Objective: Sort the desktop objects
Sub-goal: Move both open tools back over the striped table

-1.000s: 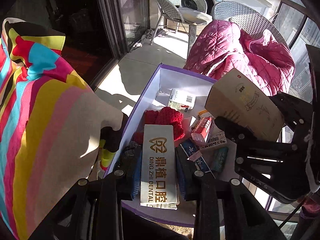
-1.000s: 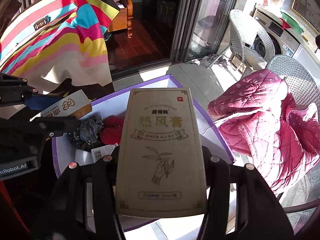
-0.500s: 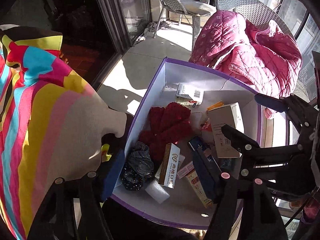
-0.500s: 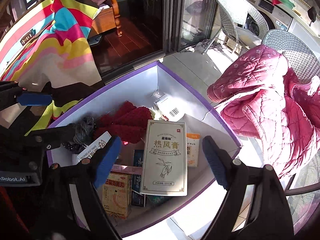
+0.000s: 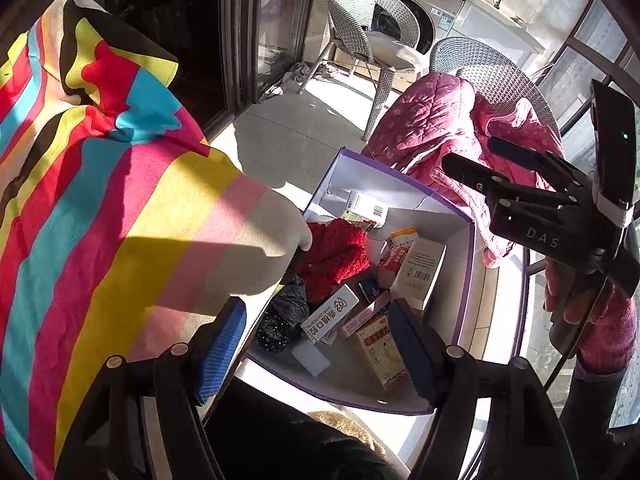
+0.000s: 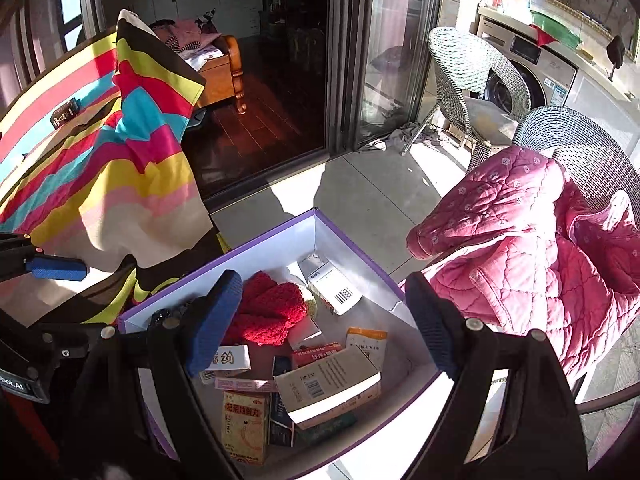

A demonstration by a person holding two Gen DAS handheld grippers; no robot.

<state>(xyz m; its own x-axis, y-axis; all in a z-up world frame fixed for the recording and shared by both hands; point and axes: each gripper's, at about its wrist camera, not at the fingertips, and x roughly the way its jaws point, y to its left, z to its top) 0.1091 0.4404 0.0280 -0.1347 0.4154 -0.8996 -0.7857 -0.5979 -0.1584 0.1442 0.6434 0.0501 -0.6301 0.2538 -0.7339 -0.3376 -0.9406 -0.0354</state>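
both grippers, left gripper (image 5: pixel 316 344) and right gripper (image 6: pixel 324 324), were spread and empty over the purple box (image 6: pixel 280 236); drop-off looked done, another item needed fetching next.

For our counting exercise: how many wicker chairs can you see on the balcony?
2. One wicker chair stands empty in front of the washing machine; the other wicker chair is nearer the purple-edged box, with a pink quilted jacket draped over it. More may lie outside the view.

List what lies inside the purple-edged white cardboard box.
The purple-edged white cardboard box holds a red knitted piece, a dark scrunchie, a white barcoded carton, a tan flat carton, a yellow medicine carton. Whatever lies beneath them is covered.
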